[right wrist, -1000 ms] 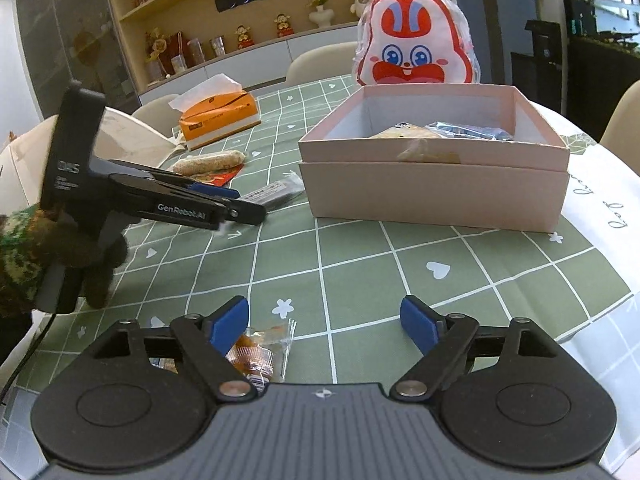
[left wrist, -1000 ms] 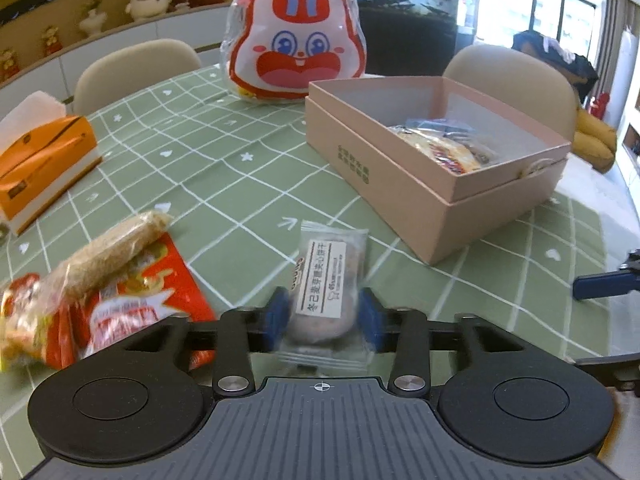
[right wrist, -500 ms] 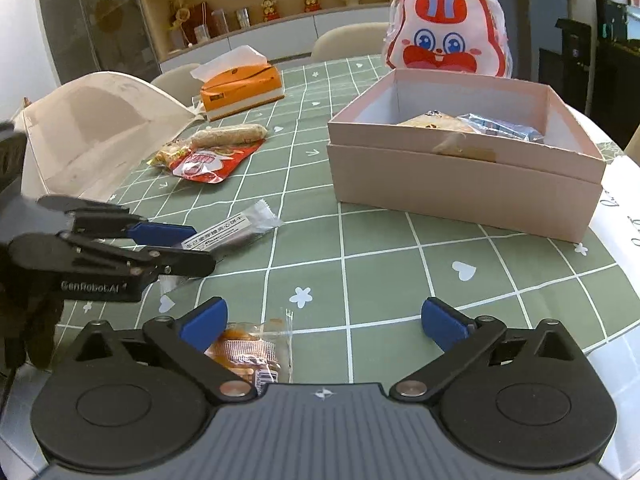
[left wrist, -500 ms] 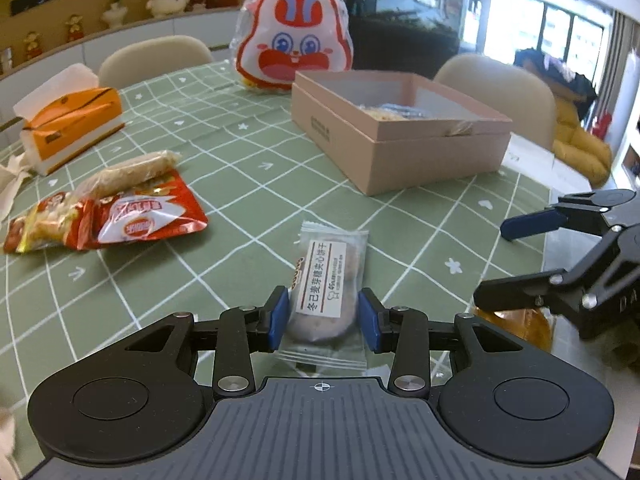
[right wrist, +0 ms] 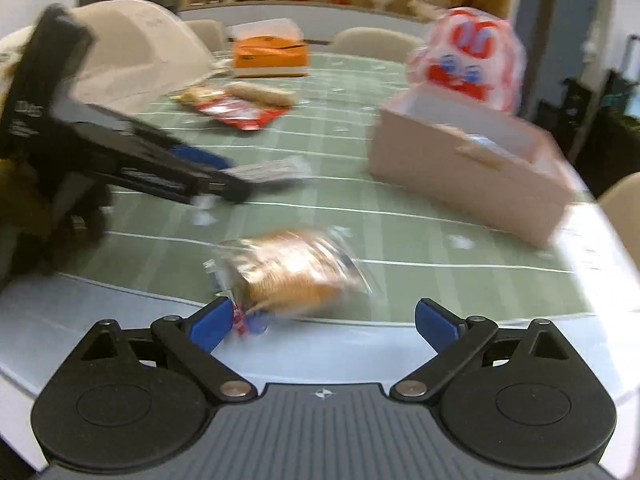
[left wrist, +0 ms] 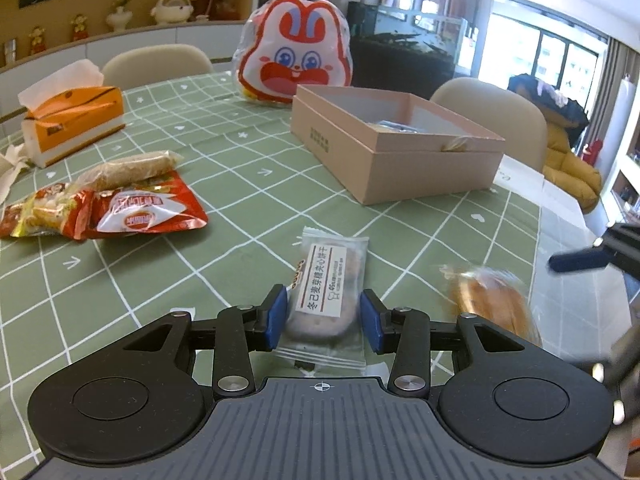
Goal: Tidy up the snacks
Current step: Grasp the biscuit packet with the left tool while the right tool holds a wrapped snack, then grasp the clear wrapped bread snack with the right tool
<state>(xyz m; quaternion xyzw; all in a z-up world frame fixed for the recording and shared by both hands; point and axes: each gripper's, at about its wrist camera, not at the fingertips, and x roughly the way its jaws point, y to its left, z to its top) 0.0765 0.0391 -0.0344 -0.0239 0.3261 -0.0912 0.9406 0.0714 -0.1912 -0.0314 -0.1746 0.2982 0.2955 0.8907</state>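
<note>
**Organising snacks: transfer step, both hands engaged.** Nearest the left wrist camera, the left gripper [left wrist: 322, 316] is shown with its fingers closed on a clear-wrapped biscuit packet [left wrist: 326, 292], which is gripped across its width and carried just clear of the bench [left wrist: 240, 216]. In the blurred right wrist view, the right gripper [right wrist: 324, 320] is seen with its fingers spread wide; they have just been opening, then easing slightly inward. A bun in a clear wrapper [right wrist: 292, 276] lies on the bench just ahead and partly between them, gripped by neither pad. Whether the left pad touches the wrapper's tail cannot be told.

Further off, a red snack packet [left wrist: 148, 212] and a pale snack bar [left wrist: 132, 168] are left unsorted at the left. The pink box [left wrist: 400, 168], open and already holding several packets, stands beyond at the right. A tissue box [left wrist: 76, 120] and a rabbit-faced bag [left wrist: 298, 64] are placed at the far edge.

The step in hand is judged to be delivery of the biscuit packet while the bun is approached. Next, the packet is to be carried over the box wall and released inside; the right fingers are to be advanced around the bun and closed gently, since the wrapper is soft.
</note>
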